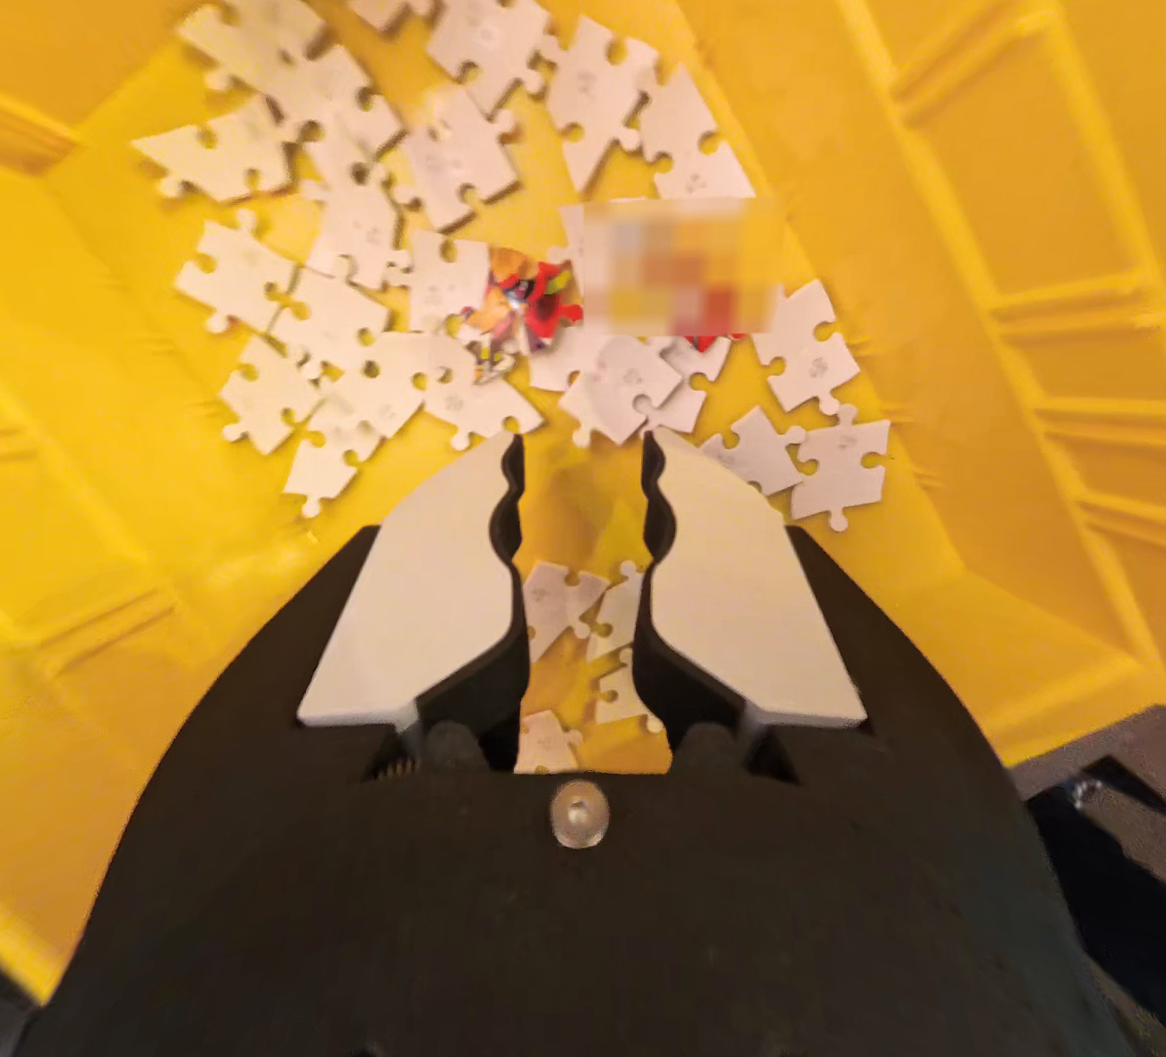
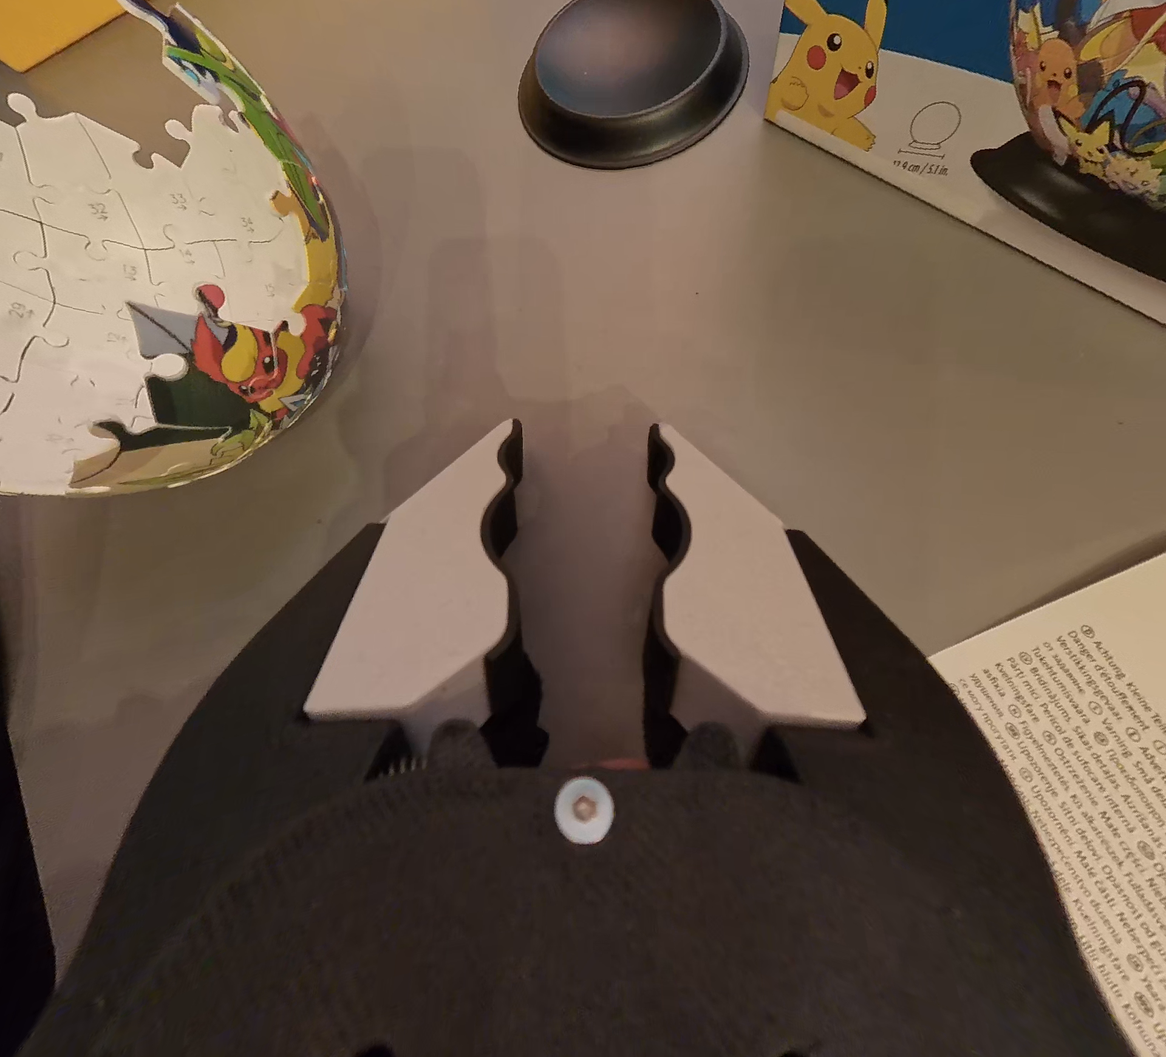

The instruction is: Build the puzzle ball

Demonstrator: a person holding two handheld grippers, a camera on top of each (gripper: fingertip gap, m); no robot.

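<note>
Item: left claw [image 1: 583, 446]. Jaws parted to a moderate gap, nothing between them. Poised inside a yellow plastic bin [image 1: 946, 207], aimed down at its floor.

Item: loose puzzle pieces [image 1: 460, 169]. Several dozen, scattered over the bin floor, nearly all grey back up; one printed piece [image 1: 536, 289] lies face up in the middle of the heap. The nearest pieces sit just beyond the left fingertips, dead ahead; a few more show between the fingers, closer in. View is blurred, so individual edges are hard to judge.

Item: right claw [image 2: 587, 434]. Jaws parted, empty, over bare grey table [image 2: 631, 301].

Item: half-built puzzle ball [image 2: 158, 270]. An open shell lying on the table, hollow side showing, ahead and to the left of the right claw, apart from it.

Item: black ball stand [image 2: 631, 74]. Straight ahead of the right claw, unused.

Item: puzzle box [image 2: 946, 49], far right; instruction leaflet [image 2: 1072, 774], near right.

Judgement: the left claw is the one placed for picking the next piece; the shell falls to the right.
</note>
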